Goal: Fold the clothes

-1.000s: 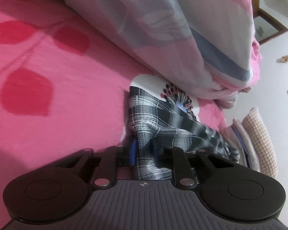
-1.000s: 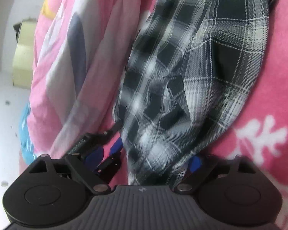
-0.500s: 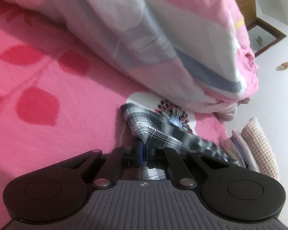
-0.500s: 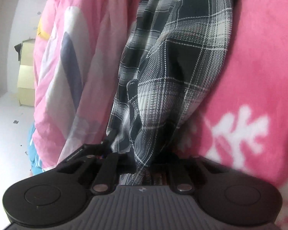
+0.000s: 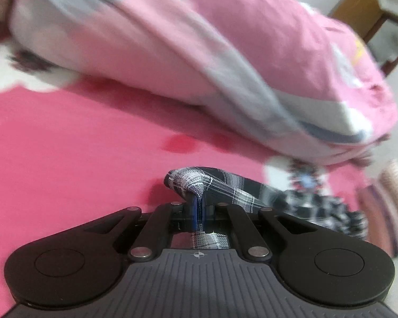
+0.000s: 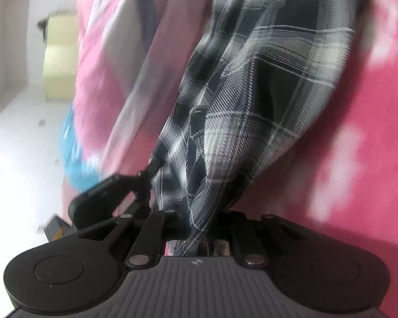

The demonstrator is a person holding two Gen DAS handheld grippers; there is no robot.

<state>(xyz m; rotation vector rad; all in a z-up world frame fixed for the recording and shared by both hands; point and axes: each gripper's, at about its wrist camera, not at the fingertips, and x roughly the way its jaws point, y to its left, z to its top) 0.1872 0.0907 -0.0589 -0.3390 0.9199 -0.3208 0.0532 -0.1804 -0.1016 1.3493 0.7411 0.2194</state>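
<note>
Both the left gripper [image 5: 198, 209] and right gripper [image 6: 199, 222] are clamping the bunched plaid garment [image 6: 254, 84] over the pink bed [image 5: 66, 145]; no neat fold is showing

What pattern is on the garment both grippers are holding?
Black, grey and white plaid; the plaid garment shows best in the right wrist view.

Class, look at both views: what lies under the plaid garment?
Under the plaid garment lies the pink bedsheet. Both grippers, left and right, pinch it. Anything beneath its folds is covered.
</note>
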